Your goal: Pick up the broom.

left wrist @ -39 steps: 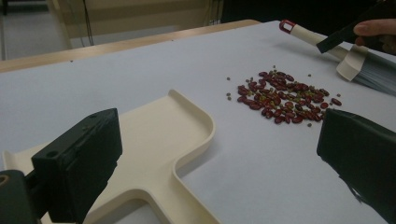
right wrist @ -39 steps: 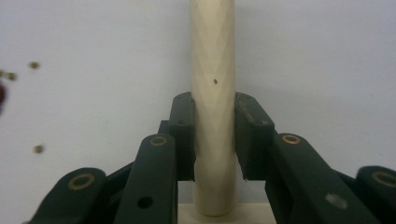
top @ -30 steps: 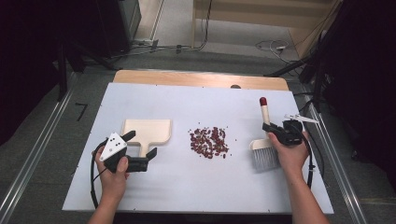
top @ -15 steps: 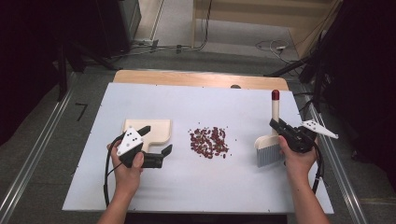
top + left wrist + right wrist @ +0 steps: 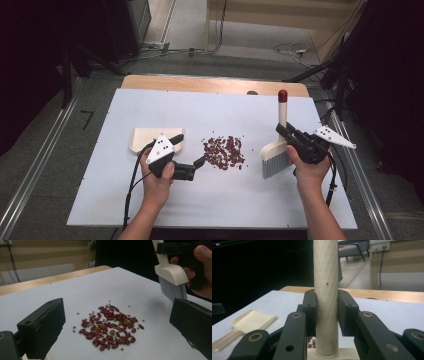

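A pile of red beans with a few small green ones lies mid-table, and in the left gripper view the beans lie straight ahead. My left gripper is just left of the pile, open and holding nothing; its black jaws stand wide apart around that view. A cream dustpan lies flat behind that gripper. My right gripper is shut on the handle of a cream brush with a red tip, held upright at the pile's right. Its jaws clamp the handle.
The white tabletop has a wooden strip along its far edge. Metal rails run along both sides on the floor. Cables trail from both grippers. The dustpan also appears at the lower left of the right gripper view.
My left gripper has moved right, from beside the dustpan's handle to just short of the beans. My right gripper has raised the brush and turned it more upright.
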The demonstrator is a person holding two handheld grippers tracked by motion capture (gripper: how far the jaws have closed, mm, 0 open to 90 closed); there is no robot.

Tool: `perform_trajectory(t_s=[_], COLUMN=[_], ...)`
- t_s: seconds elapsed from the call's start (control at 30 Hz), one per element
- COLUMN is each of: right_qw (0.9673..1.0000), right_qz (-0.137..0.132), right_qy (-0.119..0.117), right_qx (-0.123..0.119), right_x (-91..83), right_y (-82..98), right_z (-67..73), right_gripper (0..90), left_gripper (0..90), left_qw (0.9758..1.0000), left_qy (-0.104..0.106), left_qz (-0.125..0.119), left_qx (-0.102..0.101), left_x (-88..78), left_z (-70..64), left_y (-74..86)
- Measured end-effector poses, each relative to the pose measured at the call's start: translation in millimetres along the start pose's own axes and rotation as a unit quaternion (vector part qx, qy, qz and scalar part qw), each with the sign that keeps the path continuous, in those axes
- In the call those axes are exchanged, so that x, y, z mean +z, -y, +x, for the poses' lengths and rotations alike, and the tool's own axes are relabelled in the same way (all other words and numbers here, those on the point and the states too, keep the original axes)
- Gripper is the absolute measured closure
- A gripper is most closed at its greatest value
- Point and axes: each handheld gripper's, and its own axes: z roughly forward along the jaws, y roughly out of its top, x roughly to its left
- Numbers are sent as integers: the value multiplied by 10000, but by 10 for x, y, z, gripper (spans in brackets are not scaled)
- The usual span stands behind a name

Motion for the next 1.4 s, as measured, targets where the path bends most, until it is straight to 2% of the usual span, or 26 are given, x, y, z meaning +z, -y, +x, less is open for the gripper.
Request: perform_trajectory(t_s=[0.03, 0.07, 0.17, 0.3, 0.33, 0.53, 0.73, 0.8, 0.83, 0.93, 1.13, 1.17, 1.2, 1.23, 1.4], right_qw=[10000, 9999, 9997, 9995, 9992, 9982, 9975, 9974, 9972, 9971, 9966, 9964, 9960, 9957, 9946], right_qz=[0, -14, 19, 58, 41, -5, 12, 2, -9, -22, -17, -24, 2, 7, 32], right_qy=[0, -119, -242, -283, -379, -579, -659, -665, -672, -629, -643, -641, -686, -727, -751], right_qx=[0, 2, -10, -99, -117, -179, -262, -275, -322, -427, -520, -555, -565, -580, -716], right_x=[0, 33, 76, 108, 131, 179, 218, 223, 228, 231, 246, 249, 252, 258, 271], right_y=[0, 0, 8, 19, 19, 10, 33, 34, 35, 43, 65, 69, 74, 80, 110], right_z=[0, 77, 186, 295, 361, 549, 716, 738, 798, 869, 978, 995, 1015, 1034, 1133], right_gripper=[698, 698, 698, 698, 698, 697, 697, 697, 697, 697, 697, 697, 697, 696, 696], left_gripper=[6, 5, 5, 5, 5, 11, 41, 52, 64, 80, 176, 211, 249, 285, 466], left_qw=[10000, 10000, 9999, 9996, 9995, 9983, 9967, 9967, 9966, 9955, 9940, 9931, 9931, 9927, 9910], left_qy=[0, 24, 81, 210, 252, 498, 633, 650, 656, 781, 895, 914, 914, 828, 799], left_qz=[0, 5, 9, -14, -6, 115, 216, 244, 270, 313, 470, 574, 574, 693, 793], left_qx=[0, -7, -77, -193, -202, -293, -454, -429, -408, -428, -424, -449, -449, -532, -725], left_x=[0, 7, 28, 61, 69, 157, 209, 217, 221, 251, 320, 345, 345, 372, 409], left_z=[0, -21, -74, -143, -163, -322, -414, -437, -460, -535, -653, -678, -678, -695, -697], left_y=[0, -7, -28, -58, -65, -95, -118, -129, -137, -154, -165, -161, -161, -152, -131])
